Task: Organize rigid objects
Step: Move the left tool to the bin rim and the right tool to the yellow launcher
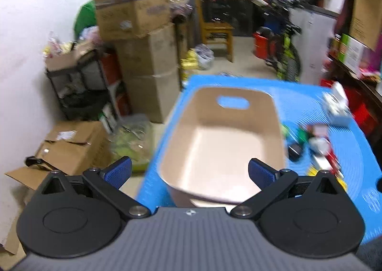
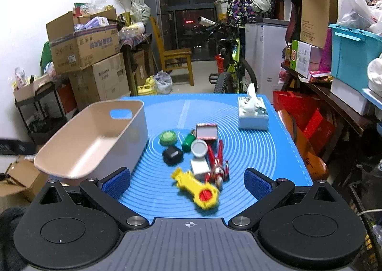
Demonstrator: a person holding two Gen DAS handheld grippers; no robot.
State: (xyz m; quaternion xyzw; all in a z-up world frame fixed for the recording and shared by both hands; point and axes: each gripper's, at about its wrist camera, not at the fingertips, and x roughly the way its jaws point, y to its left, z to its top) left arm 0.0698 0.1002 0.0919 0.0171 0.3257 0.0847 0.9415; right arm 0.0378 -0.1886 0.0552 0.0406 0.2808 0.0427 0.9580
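Observation:
An empty beige bin [image 1: 222, 142] [image 2: 95, 137] with a handle slot stands on the left of the blue mat [image 2: 257, 156]. A cluster of small items lies to its right: a yellow toy with a red disc [image 2: 198, 188], a red and silver figure [image 2: 218, 165], a white cube [image 2: 200, 168], a grey-lidded jar [image 2: 198, 148], a black case [image 2: 172, 155], a green round lid [image 2: 168, 138], a green piece [image 2: 188, 140] and a red-edged box [image 2: 206, 131]. My left gripper [image 1: 189, 173] is open above the bin's near end. My right gripper [image 2: 187, 183] is open and empty above the yellow toy.
A tissue box [image 2: 253, 113] stands at the mat's far right. Stacked cardboard boxes [image 2: 90, 56] and a black rack [image 1: 81, 84] stand left of the table. A bicycle [image 2: 231, 60], a wooden chair [image 2: 174, 56] and cluttered shelves [image 2: 334, 60] lie beyond and to the right.

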